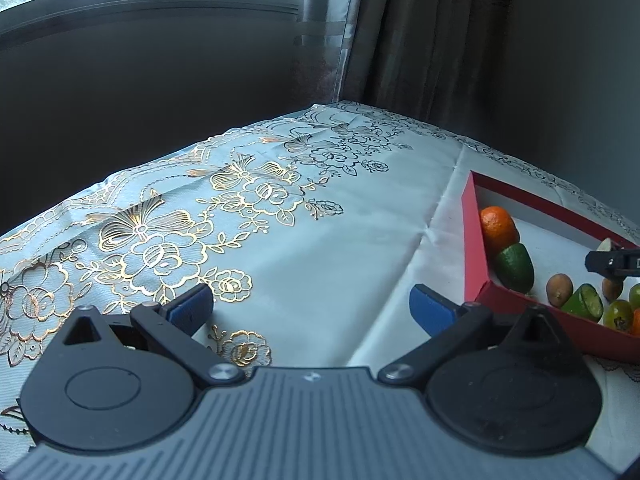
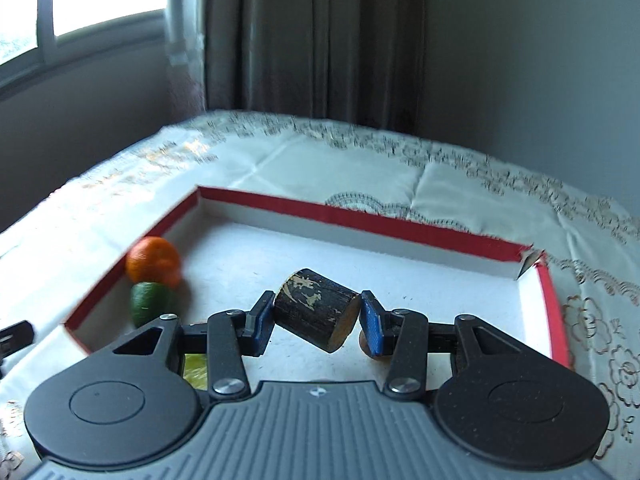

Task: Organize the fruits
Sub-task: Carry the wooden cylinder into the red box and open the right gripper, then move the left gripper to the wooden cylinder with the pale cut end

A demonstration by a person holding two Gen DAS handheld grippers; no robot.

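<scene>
Carrying a dark cylinder piece [image 2: 316,316], we are clamping it in the right gripper [image 2: 316,322] over the red tray [image 2: 360,220]. Our left gripper [image 1: 310,308] is idling wide; next calls for setting it down

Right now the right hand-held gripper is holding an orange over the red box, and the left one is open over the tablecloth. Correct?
Not quite. The right hand-held gripper holds a dark stubby cylinder, not the orange, which lies in the red box by its left wall. The right wrist view shows this. The left hand-held gripper is indeed open over the tablecloth.
</scene>
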